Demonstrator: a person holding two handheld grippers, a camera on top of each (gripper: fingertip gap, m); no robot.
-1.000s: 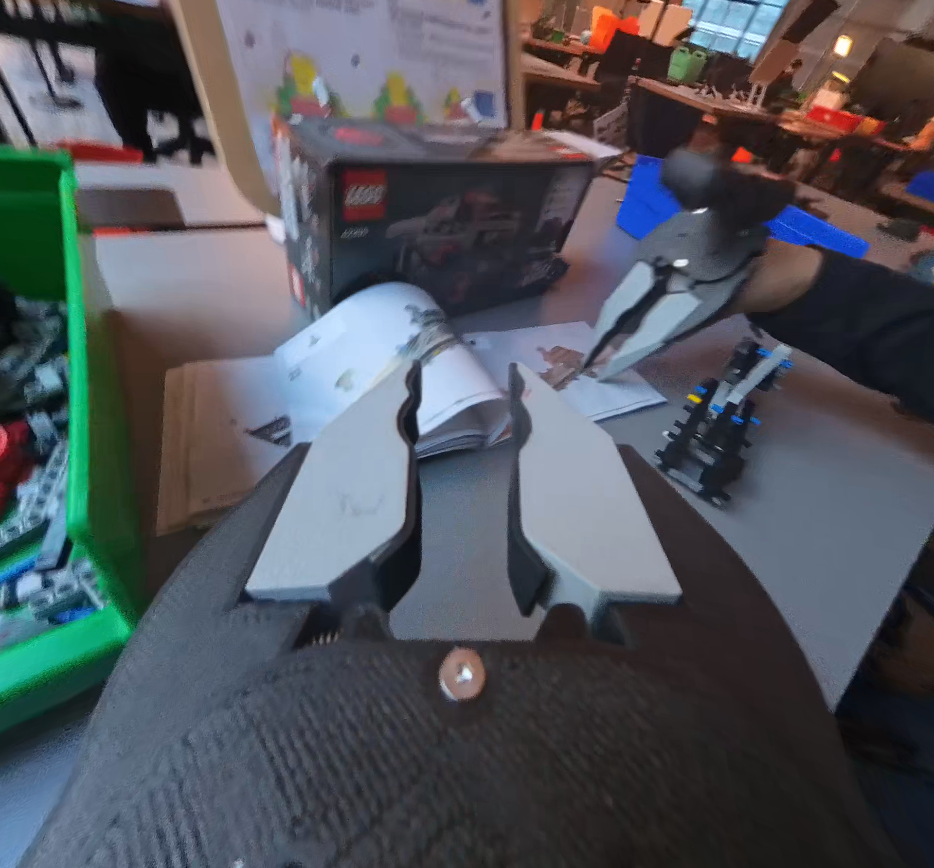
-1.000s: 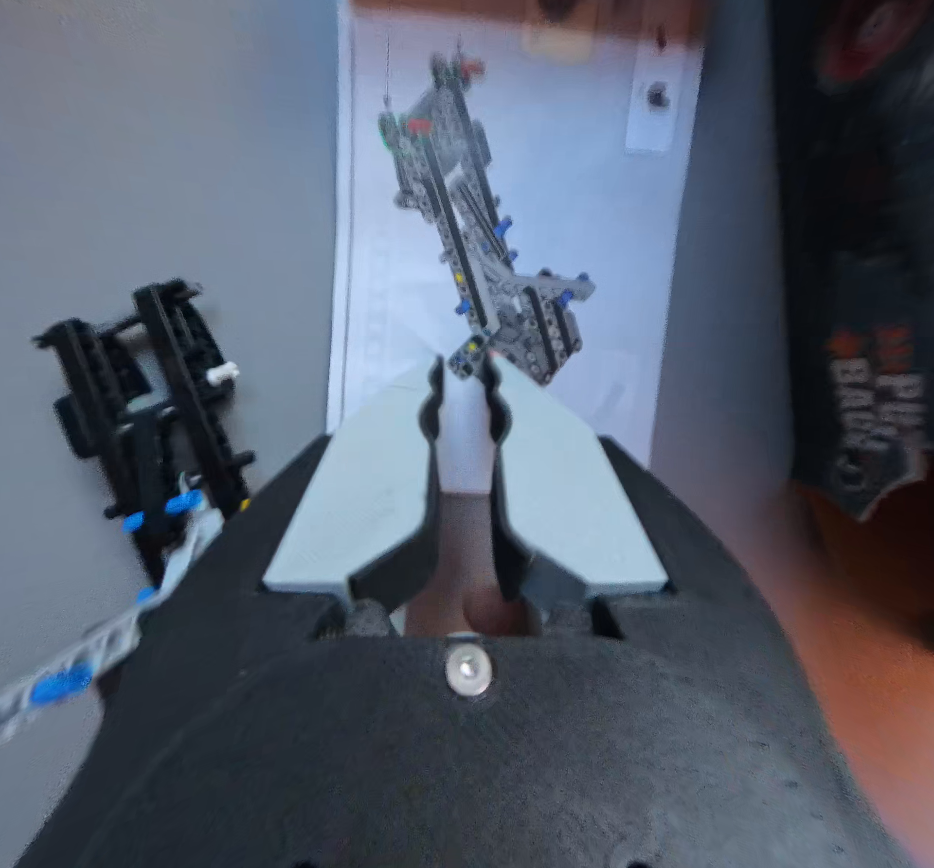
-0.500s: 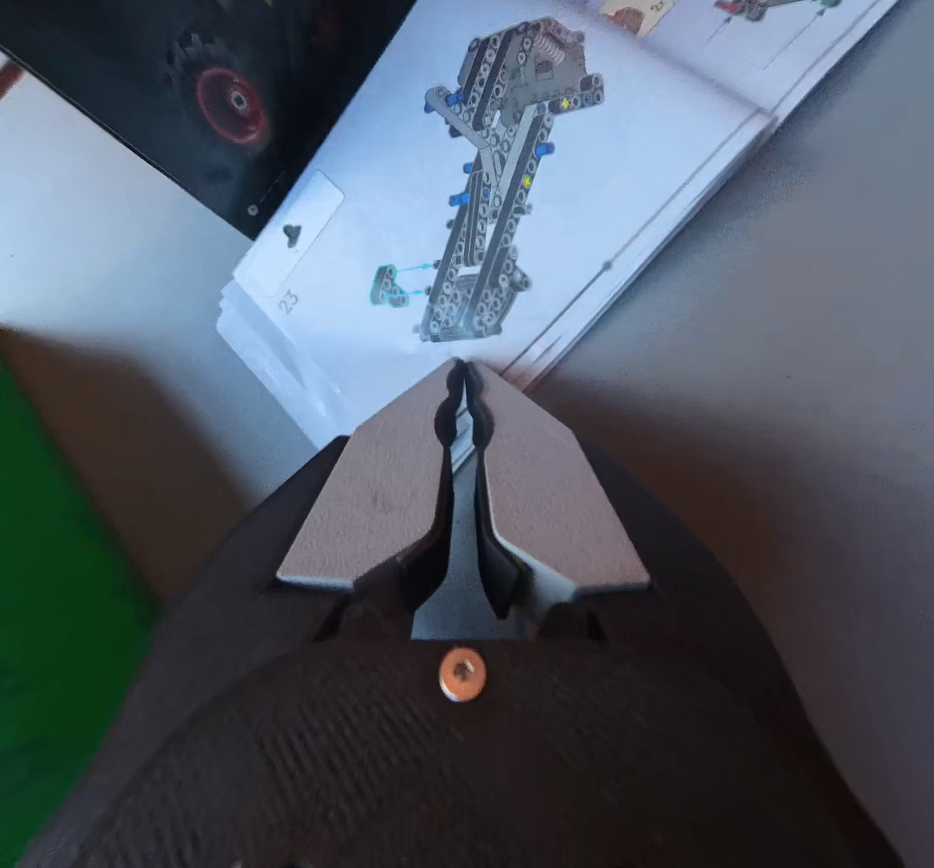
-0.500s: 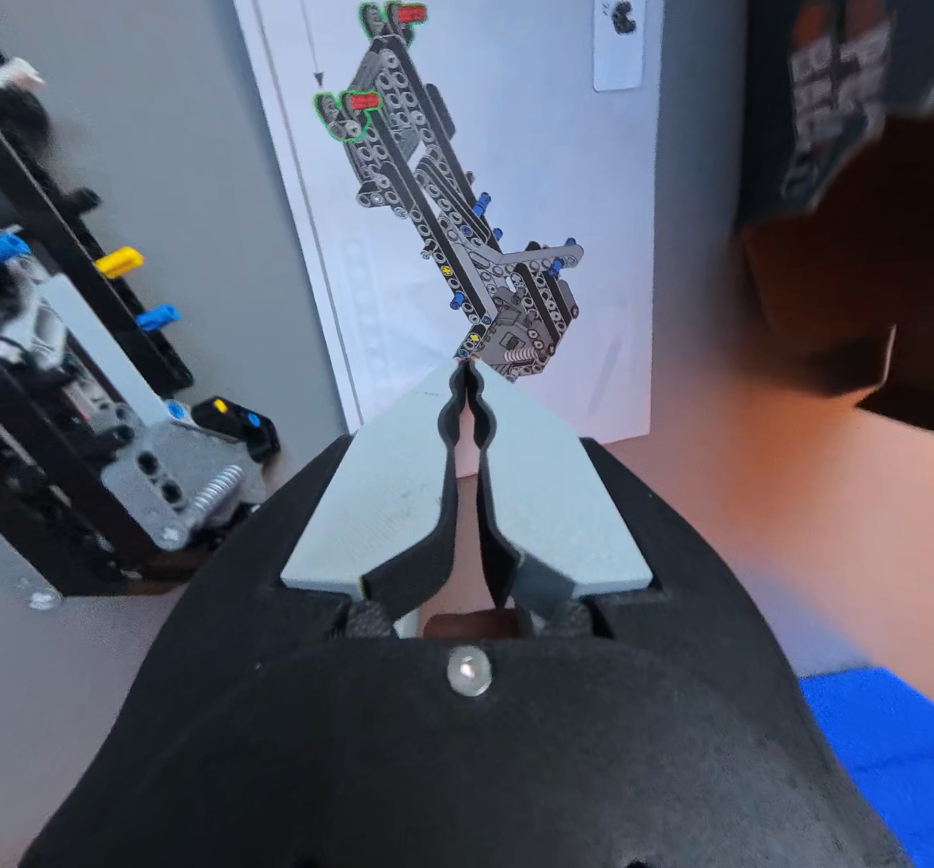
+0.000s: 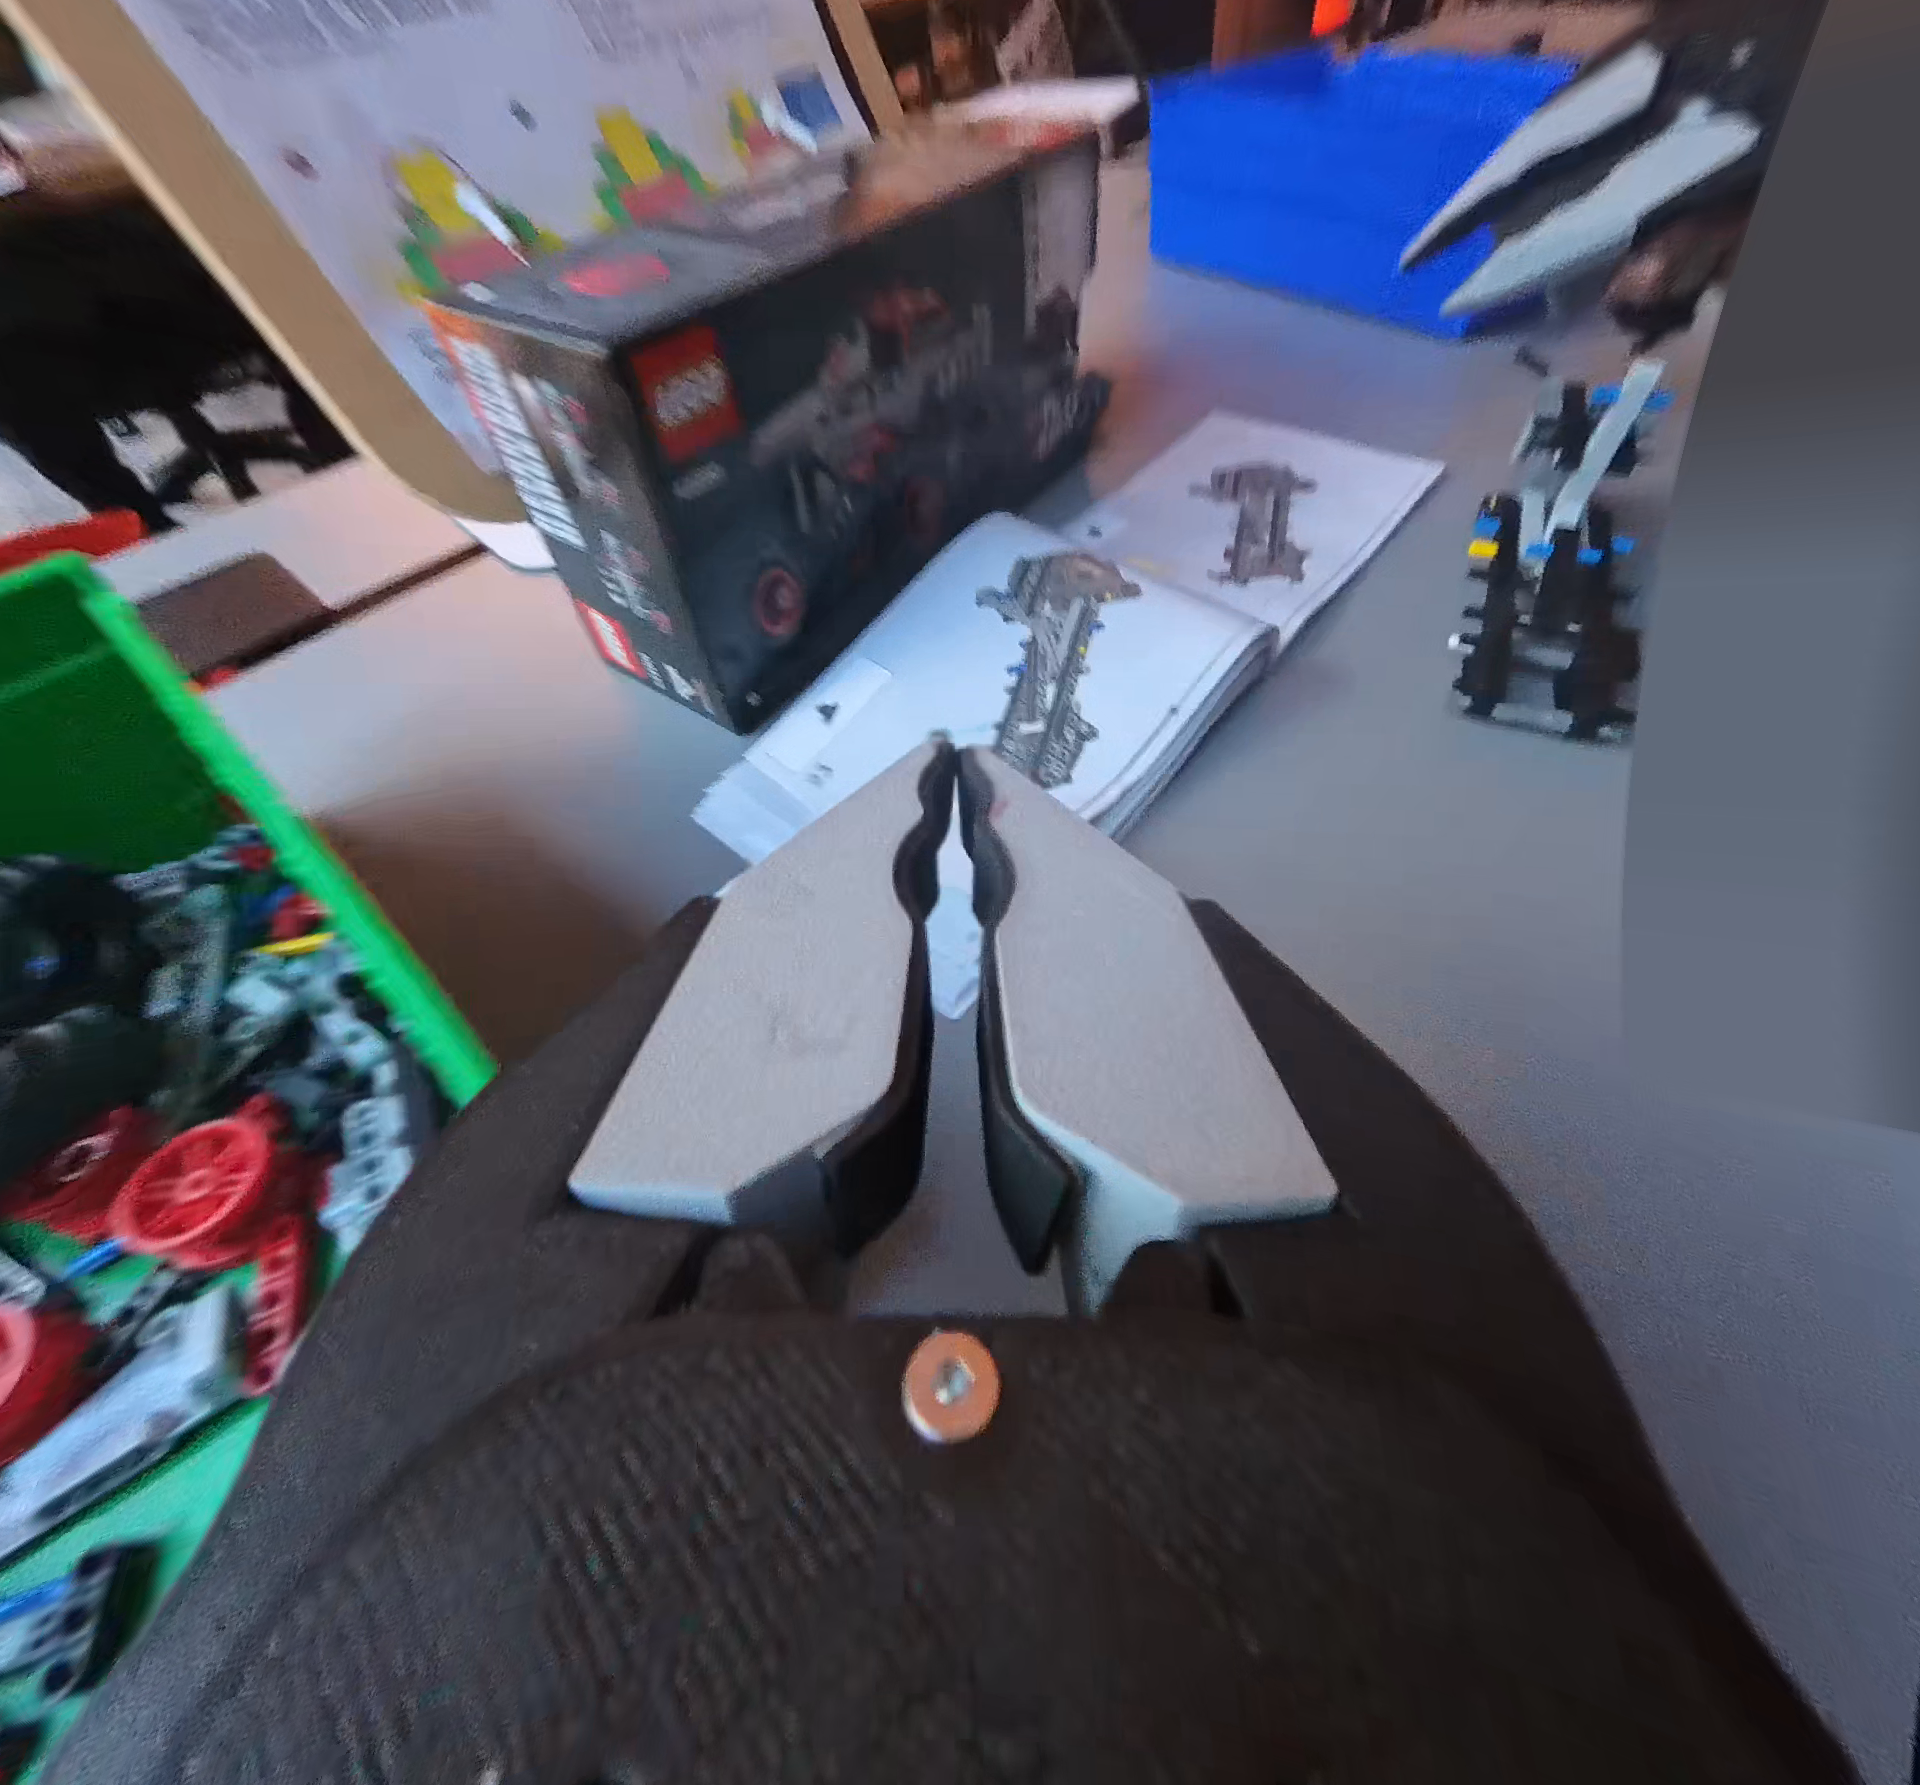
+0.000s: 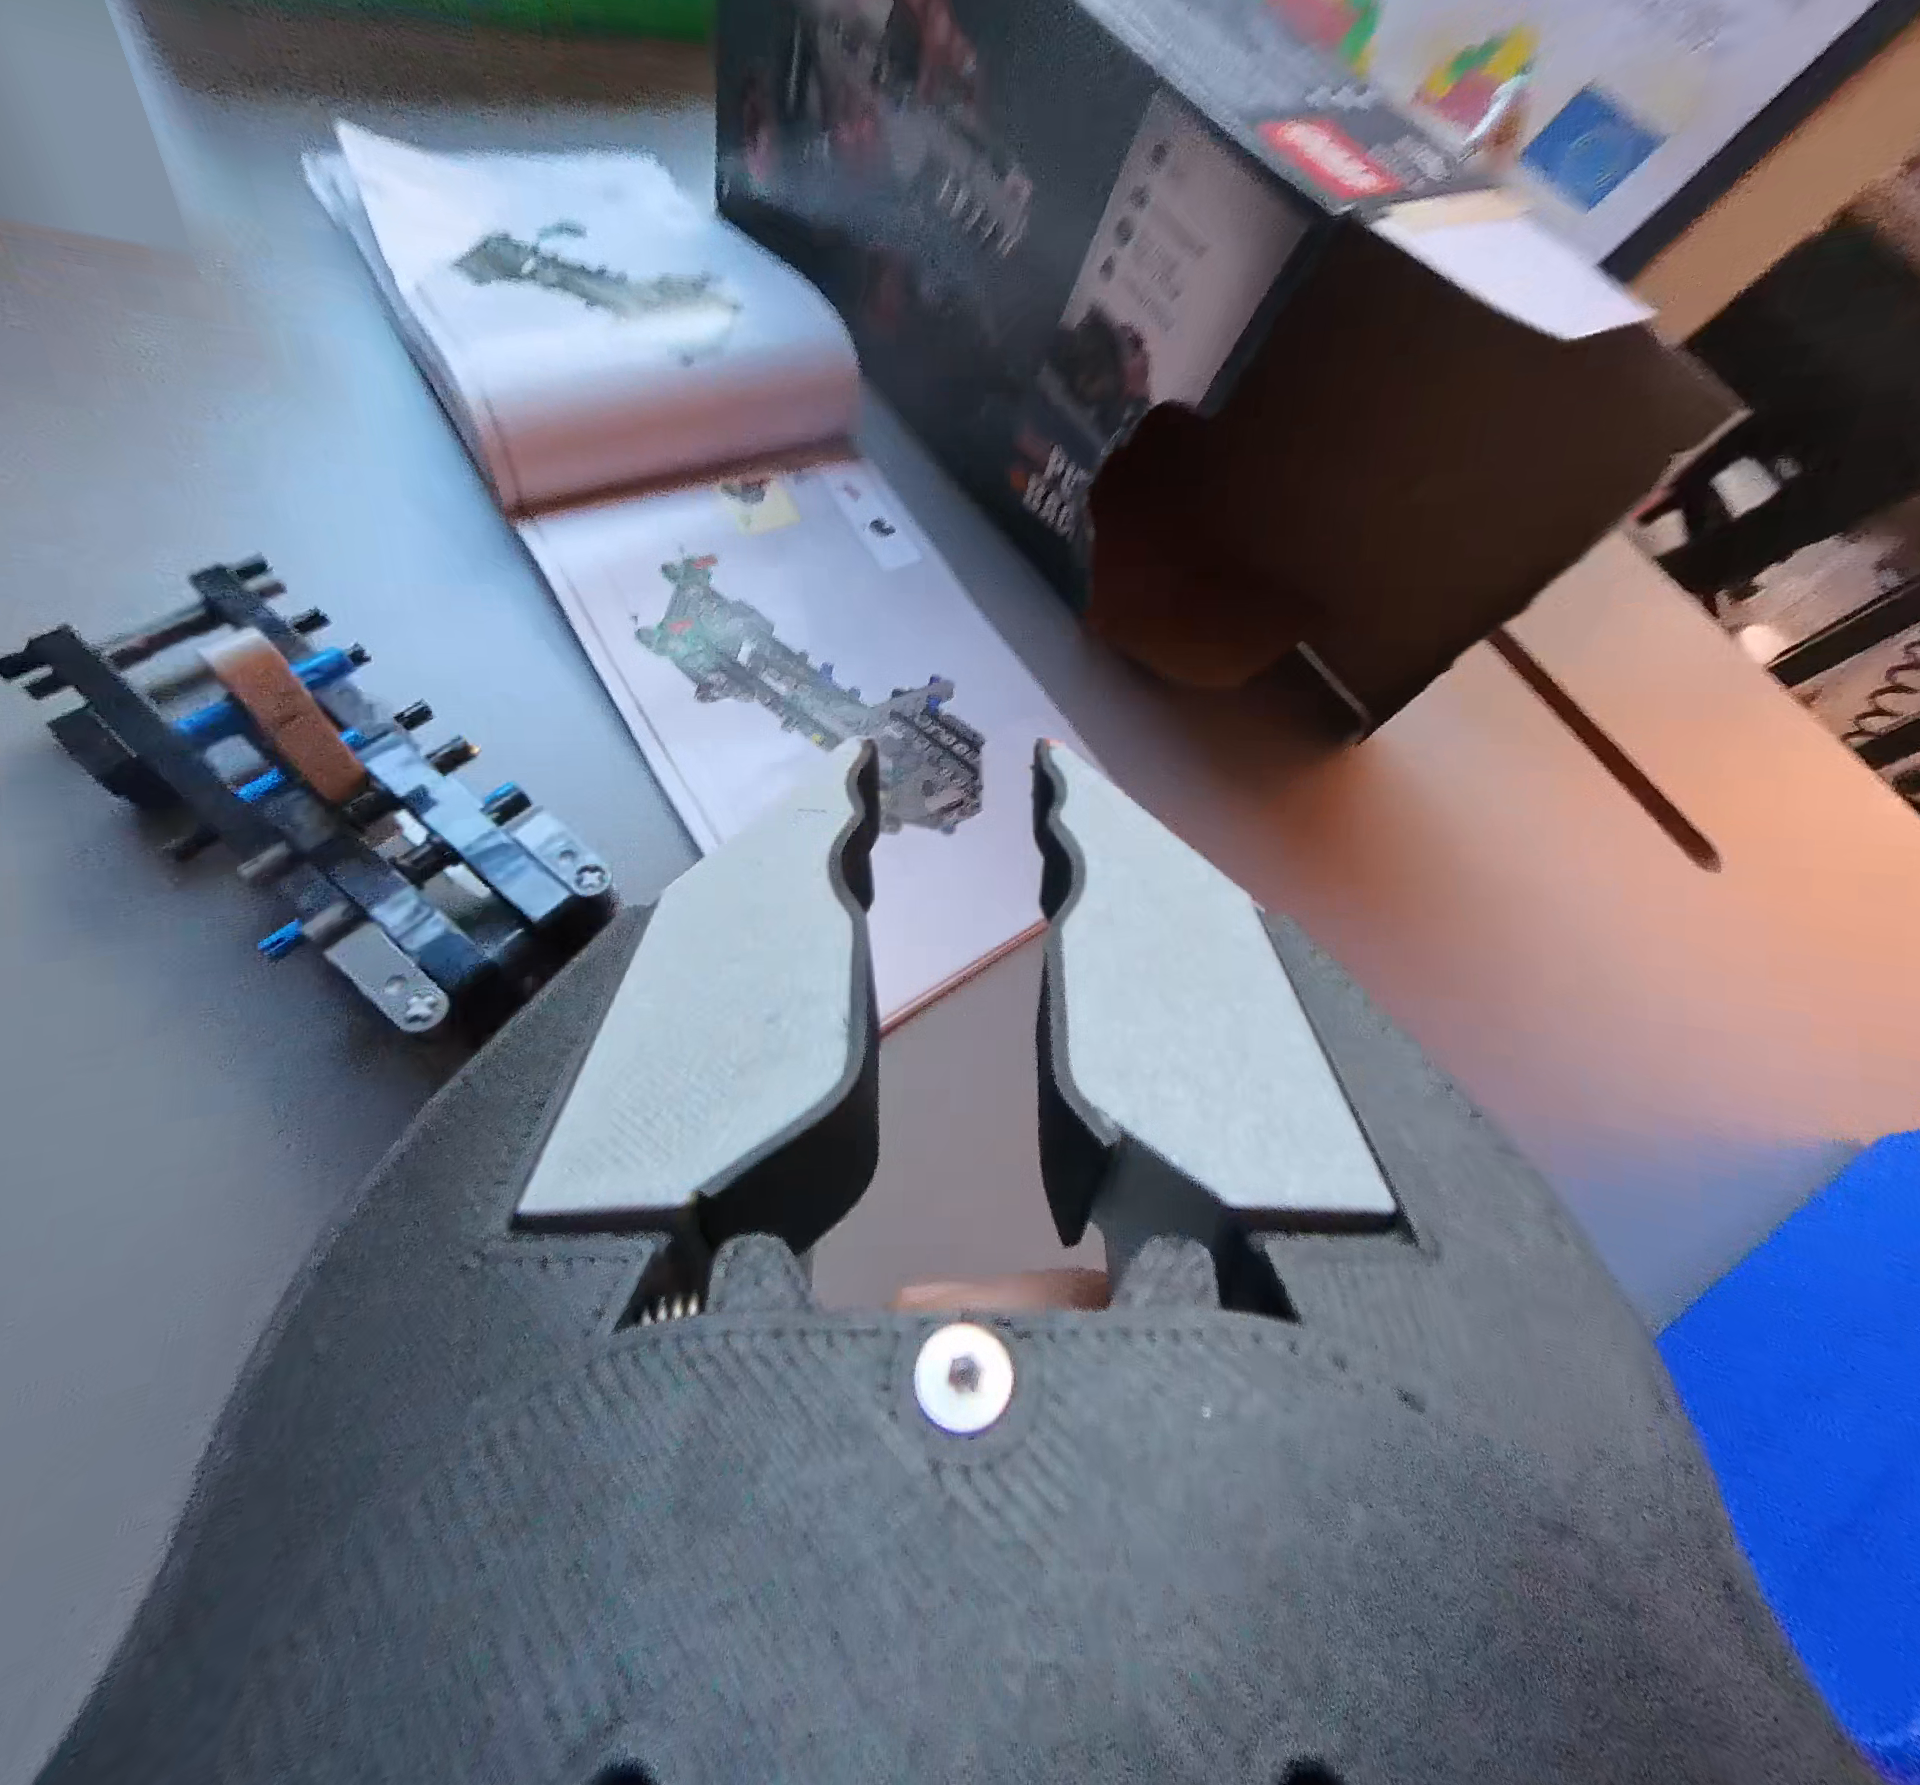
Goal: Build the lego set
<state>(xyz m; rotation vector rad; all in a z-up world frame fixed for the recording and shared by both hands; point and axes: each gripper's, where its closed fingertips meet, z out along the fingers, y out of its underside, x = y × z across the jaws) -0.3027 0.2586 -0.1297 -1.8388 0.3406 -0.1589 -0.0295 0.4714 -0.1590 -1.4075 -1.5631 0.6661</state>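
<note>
The left gripper is pinched together, holding nothing. The right gripper is spread apart, empty. The half-built lego model sits just left of it on the surface, maybe touching the booklet.

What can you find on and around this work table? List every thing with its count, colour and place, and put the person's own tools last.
Parts bin: one, green, table's left edge, holding loose red, grey and black pieces.
Set box: one, black, behind the booklet, its right end open.
Instruction booklet: one, white, open on the table in front of the box.
Partial model: one, black with grey and blue parts, right of the booklet.
Blue bin: one, far right, behind the model.
Poster board: one, white on tan backing, leaning behind the box.
Table: one, grey.
Left gripper: one, grey fingers, shut, empty, above the booklet's near edge.
Right gripper: one, grey fingers, open, empty.
</note>
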